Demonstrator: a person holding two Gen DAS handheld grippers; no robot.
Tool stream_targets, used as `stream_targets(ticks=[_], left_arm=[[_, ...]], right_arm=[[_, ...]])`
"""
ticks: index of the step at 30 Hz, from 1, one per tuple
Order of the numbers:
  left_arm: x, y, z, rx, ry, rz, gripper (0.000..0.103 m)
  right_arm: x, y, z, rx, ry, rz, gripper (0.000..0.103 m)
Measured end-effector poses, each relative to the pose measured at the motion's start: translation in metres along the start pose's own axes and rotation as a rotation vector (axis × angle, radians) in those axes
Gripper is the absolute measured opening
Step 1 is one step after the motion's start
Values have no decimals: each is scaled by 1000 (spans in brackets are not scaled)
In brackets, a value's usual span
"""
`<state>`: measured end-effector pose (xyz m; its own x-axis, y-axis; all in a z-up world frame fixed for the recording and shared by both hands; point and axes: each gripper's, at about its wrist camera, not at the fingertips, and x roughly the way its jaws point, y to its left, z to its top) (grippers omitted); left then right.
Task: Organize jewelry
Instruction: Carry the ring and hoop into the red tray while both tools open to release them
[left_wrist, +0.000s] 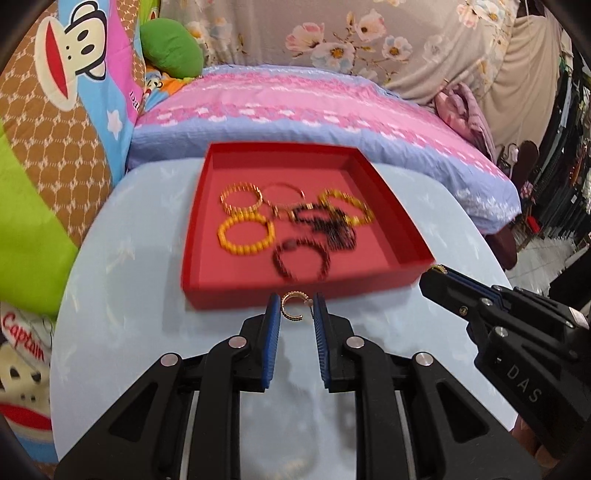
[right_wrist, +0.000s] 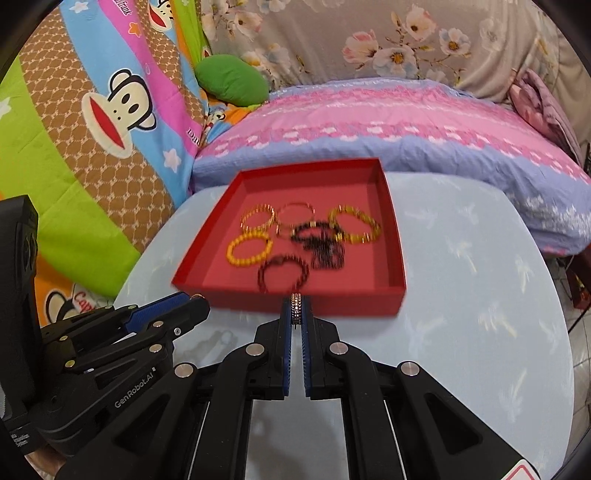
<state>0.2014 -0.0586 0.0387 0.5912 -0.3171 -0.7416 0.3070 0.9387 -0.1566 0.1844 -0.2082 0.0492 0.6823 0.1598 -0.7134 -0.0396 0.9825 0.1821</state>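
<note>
Just short of the tray (left_wrist: 306, 291), both grippers (left_wrist: 295, 306) (right_wrist: 296, 306) grip gold rings (left_wrist: 291, 306) (right_wrist: 296, 306); next, carry them over its wall and let go.

Soft, even indoor light fills both views, with faint shadows. Motion blur smears the beaded bracelets (left_wrist: 246, 233) and the shallow red cardboard tray (left_wrist: 207, 177). Fisheye edges bend and darken.

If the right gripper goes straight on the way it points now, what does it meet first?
Probably the near wall of the red tray, right ahead of the right gripper, which holds a small ring; depth is unclear.
</note>
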Motion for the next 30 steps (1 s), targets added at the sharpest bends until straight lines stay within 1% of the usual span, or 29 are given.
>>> stream_targets(ticks=[6,14,18,22,30], left_arm=[[36,13,51,-5,-24,25,18],[90,23,91,-15,0,38,18],[109,24,100,-24,23,35,18],[124,29,106,-44,53,36,18],[140,34,110,-54,80,46,18]], right_arm=[[44,-6,49,12,-8,-19,5],[99,-17,91,28,14,-43,5],[122,-19,103,26,31,-52,5],[140,-24,109,40,58,-43,5],[156,-24,110,33,76,-60,6]])
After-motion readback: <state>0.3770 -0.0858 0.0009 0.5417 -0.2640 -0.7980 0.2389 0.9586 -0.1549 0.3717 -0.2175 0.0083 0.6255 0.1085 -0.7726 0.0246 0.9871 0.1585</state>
